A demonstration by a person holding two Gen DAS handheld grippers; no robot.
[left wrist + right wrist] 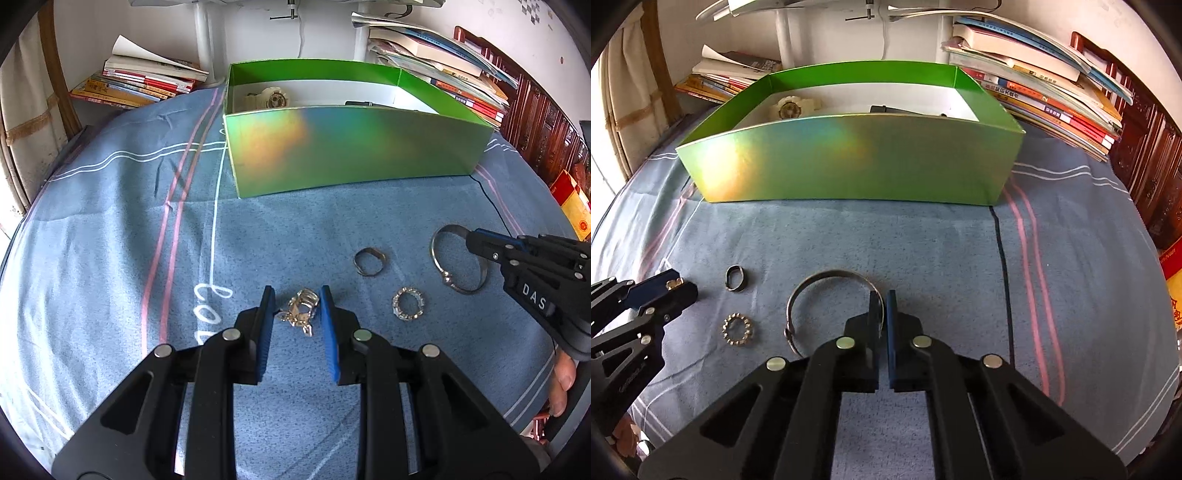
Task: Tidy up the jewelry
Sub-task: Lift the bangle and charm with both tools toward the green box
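A gold and silver ornate ring (301,310) lies on the blue cloth between the fingers of my left gripper (297,301), whose jaws stand around it without clearly pressing it; in the right wrist view the ring (674,283) shows between those fingertips. My right gripper (882,304) is shut on the rim of a silver bangle (827,275), which also shows in the left wrist view (437,254). A dark band ring (369,261) (735,278) and a beaded ring (408,303) (737,329) lie between the grippers.
A green iridescent box (347,147) (849,158) stands behind the jewelry, holding a white watch (269,98) (790,107) and a dark item (886,109). Stacks of books (140,81) (1052,96) lie at the back left and right. A wooden cabinet (1156,177) stands at the right.
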